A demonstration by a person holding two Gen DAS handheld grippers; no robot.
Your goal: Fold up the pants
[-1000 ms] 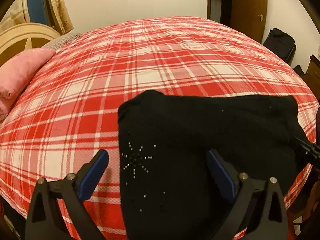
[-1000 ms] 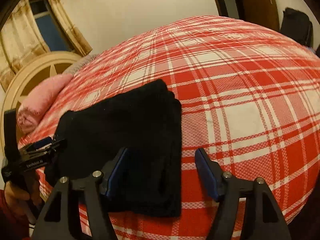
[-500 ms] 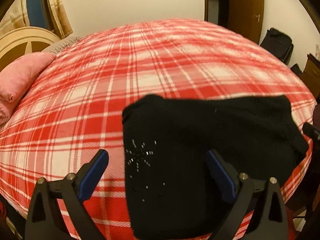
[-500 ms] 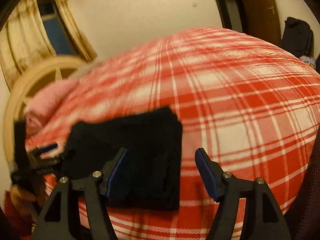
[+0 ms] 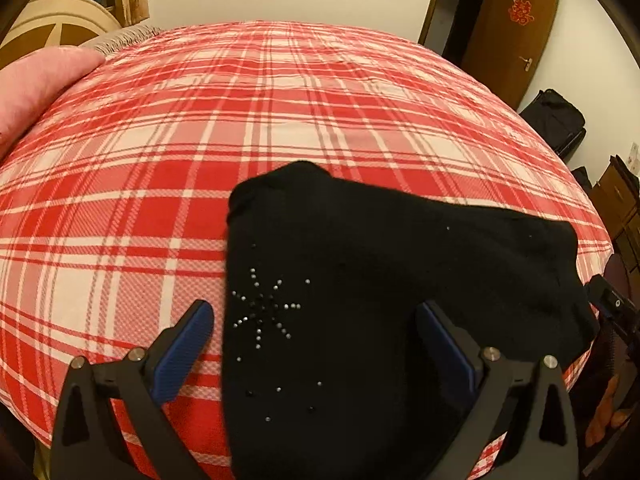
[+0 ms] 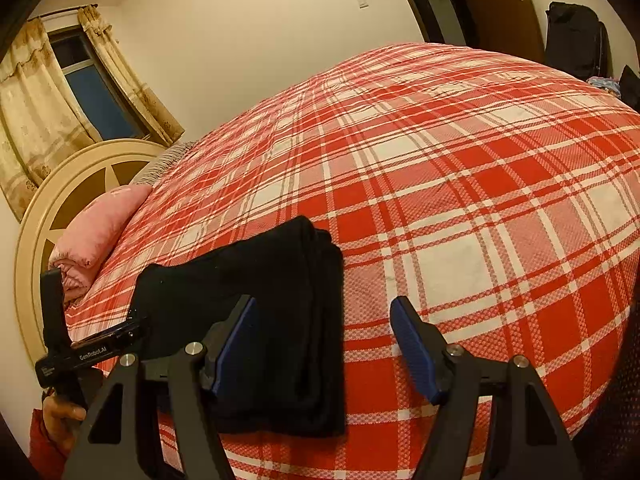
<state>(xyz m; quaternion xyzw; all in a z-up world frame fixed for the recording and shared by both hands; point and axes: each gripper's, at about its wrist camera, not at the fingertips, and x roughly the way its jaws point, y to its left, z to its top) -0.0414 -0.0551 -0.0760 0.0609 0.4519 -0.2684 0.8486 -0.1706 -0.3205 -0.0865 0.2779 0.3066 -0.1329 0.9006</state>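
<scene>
The black pants (image 5: pixel 360 300) lie folded into a compact stack on the red plaid bed (image 5: pixel 280 112), near its front edge. A starburst of small studs (image 5: pixel 264 312) shows on the top layer. My left gripper (image 5: pixel 314 332) is open and empty, held just above the stack's left part. In the right wrist view the pants (image 6: pixel 276 312) show stacked layers at their right edge. My right gripper (image 6: pixel 324 344) is open and empty, over that right edge. The left gripper's body (image 6: pixel 92 348) shows at the pants' left end.
A pink pillow (image 5: pixel 36 84) and a round cream headboard (image 6: pixel 52 208) stand at the bed's left end. A curtained window (image 6: pixel 92 84) is beyond. A brown door (image 5: pixel 512 32) and a black bag (image 5: pixel 556 120) are at the right.
Both grippers have drawn back and lifted slightly from the folded pants. The pants lie still in the same folded shape.
</scene>
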